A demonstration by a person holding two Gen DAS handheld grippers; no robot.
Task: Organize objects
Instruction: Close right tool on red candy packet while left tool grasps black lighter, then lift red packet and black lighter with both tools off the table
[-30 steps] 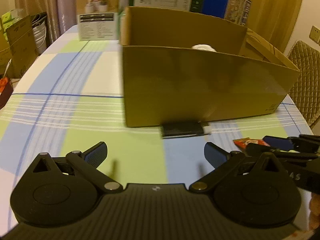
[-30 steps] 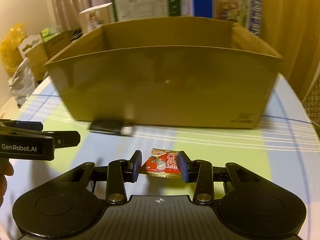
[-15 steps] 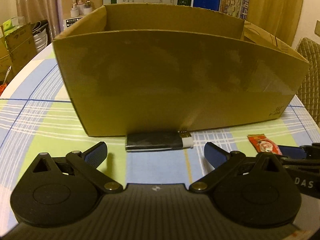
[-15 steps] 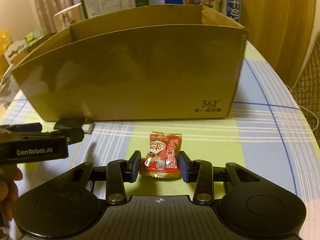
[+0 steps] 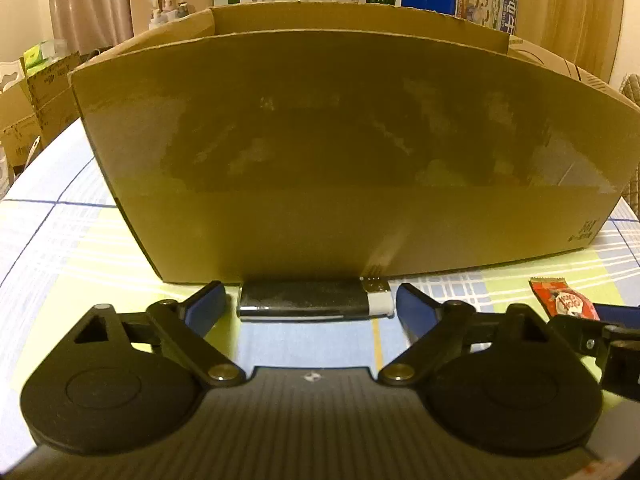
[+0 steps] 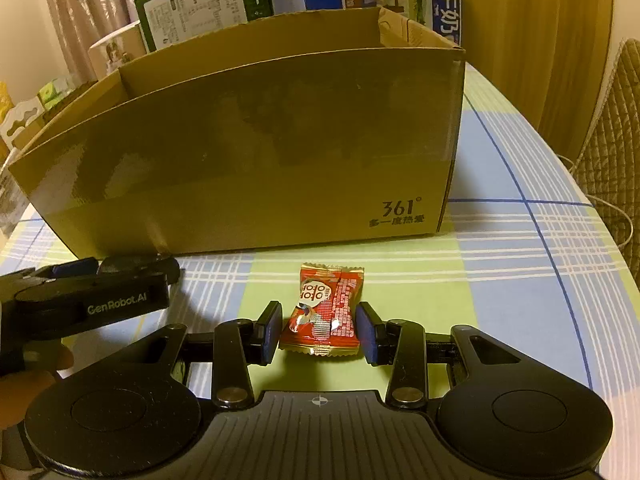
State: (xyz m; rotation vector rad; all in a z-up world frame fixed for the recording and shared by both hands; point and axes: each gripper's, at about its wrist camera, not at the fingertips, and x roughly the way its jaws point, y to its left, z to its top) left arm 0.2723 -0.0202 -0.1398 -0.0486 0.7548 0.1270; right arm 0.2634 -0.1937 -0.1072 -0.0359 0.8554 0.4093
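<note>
On the tabletop (image 6: 520, 280): checked blue-green cloth.
Candy: shiny red foil packet (image 6: 326, 312), flat between right gripper (image 6: 320, 334) fingers, spread.
Lighter: glossy black bar (image 5: 310, 305) against brown cardboard box (image 5: 352, 152), left gripper (image 5: 310, 312) spread.

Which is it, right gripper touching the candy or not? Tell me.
Apart. The right wrist view shows tablecloth between each finger of the right gripper and the candy.

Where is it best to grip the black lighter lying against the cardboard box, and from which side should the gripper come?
Probably by its two short ends. The lighter lies flat, its long side against the cardboard box, so only the front is free; the left gripper already straddles it there.
</note>
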